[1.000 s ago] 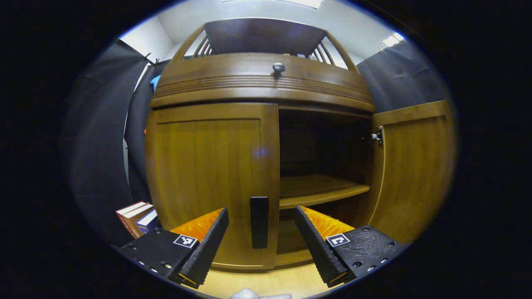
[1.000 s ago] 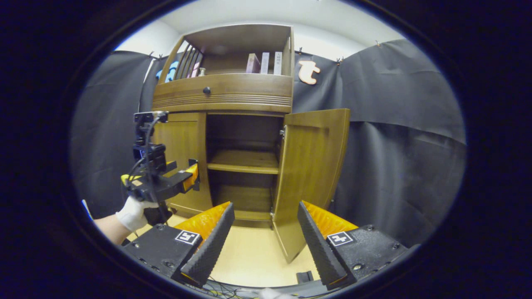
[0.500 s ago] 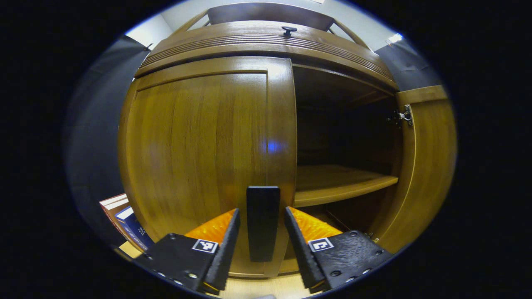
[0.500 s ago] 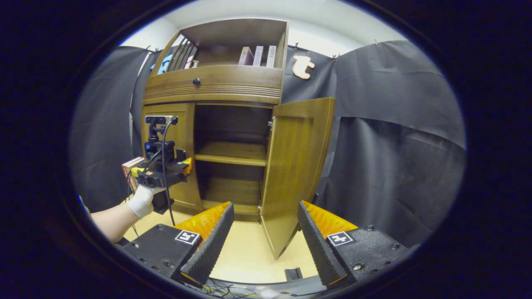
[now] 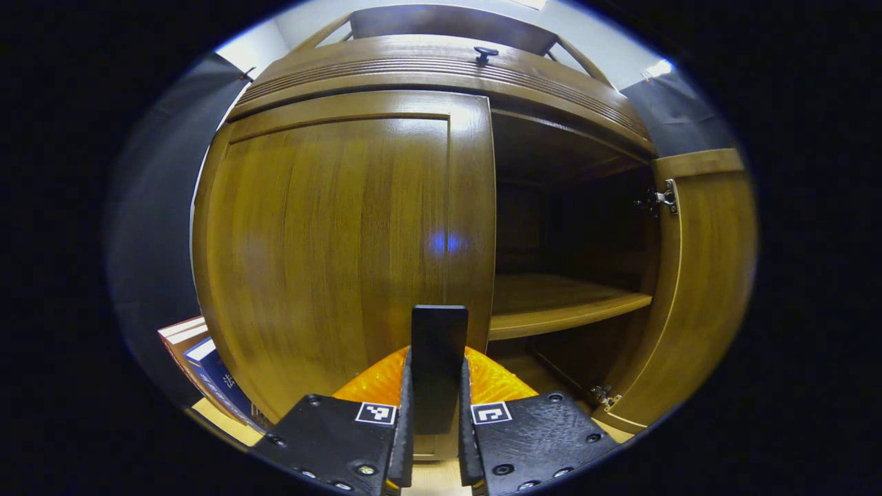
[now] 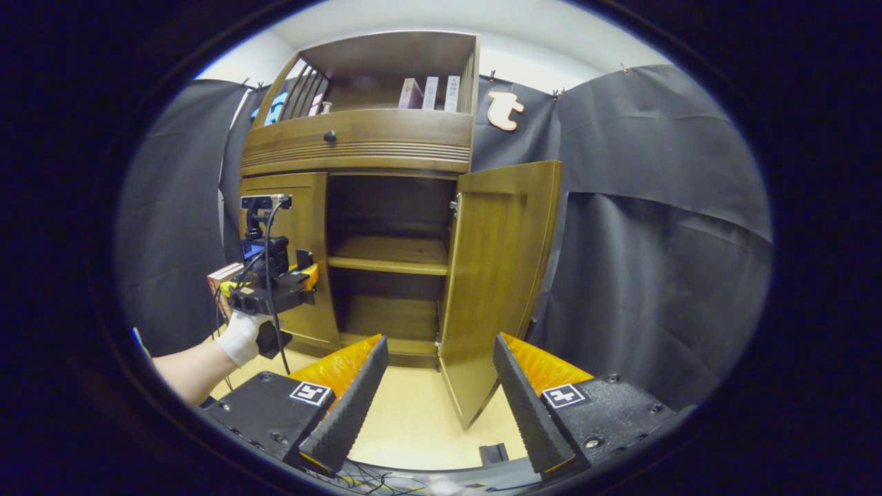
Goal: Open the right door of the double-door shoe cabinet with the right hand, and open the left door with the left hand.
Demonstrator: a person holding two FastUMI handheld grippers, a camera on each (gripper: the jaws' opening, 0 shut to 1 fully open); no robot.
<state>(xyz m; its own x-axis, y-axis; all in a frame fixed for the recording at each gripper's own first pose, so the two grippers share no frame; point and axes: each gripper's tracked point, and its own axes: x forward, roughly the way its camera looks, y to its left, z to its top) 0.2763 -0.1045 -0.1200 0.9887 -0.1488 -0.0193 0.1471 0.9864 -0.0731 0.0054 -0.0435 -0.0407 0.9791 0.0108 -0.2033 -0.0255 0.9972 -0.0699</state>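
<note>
The wooden shoe cabinet's left door (image 5: 331, 255) stands closed, with a dark upright handle (image 5: 438, 358) at its inner edge. My left gripper (image 5: 435, 441) is shut on that handle, both fingers pressing its sides. The right door (image 5: 703, 275) hangs swung open, baring a shelf (image 5: 558, 310). In the right gripper view the open right door (image 6: 499, 275) and closed left door (image 6: 296, 255) both show, with my left gripper (image 6: 311, 277) at the left door, held by a gloved hand (image 6: 238, 337). My right gripper (image 6: 441, 399) hangs open, back from the cabinet, holding nothing.
Books (image 5: 200, 358) lean beside the cabinet's left side on the pale wooden floor (image 6: 413, 420). A drawer with a round knob (image 6: 331, 136) sits above the doors, and an upper shelf holds several books (image 6: 427, 93). Black cloth walls surround the cabinet. Cables (image 6: 386, 482) lie near my right gripper.
My left gripper moved in to the left door and its fingers closed from wide apart onto the handle. The right gripper stayed open and shifted only slightly.
</note>
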